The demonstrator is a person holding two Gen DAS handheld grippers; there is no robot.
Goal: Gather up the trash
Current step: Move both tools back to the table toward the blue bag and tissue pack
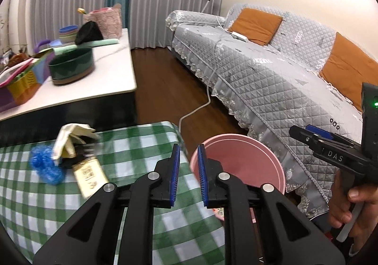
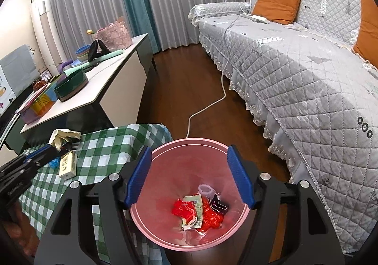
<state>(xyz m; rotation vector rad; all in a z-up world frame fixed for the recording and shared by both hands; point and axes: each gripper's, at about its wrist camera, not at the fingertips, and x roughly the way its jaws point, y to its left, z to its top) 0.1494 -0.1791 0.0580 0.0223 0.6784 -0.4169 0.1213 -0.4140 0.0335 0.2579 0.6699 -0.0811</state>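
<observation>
While the right gripper hangs wide open and empty over the pink bin, red wrappers sit at its bottom. Left gripper, jaws narrowly parted and empty, faces the checkered tablecloth, where a blue wad, cream box and crumpled paper wait, sofa just beside.

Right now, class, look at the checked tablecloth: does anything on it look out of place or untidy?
Yes. Litter sits bunched at the checked tablecloth's far corner: a crumpled cream wrapper, a blue crinkled bag and a small cream box lying askew. The pink bin beside it already holds red and white wrappers.
</observation>
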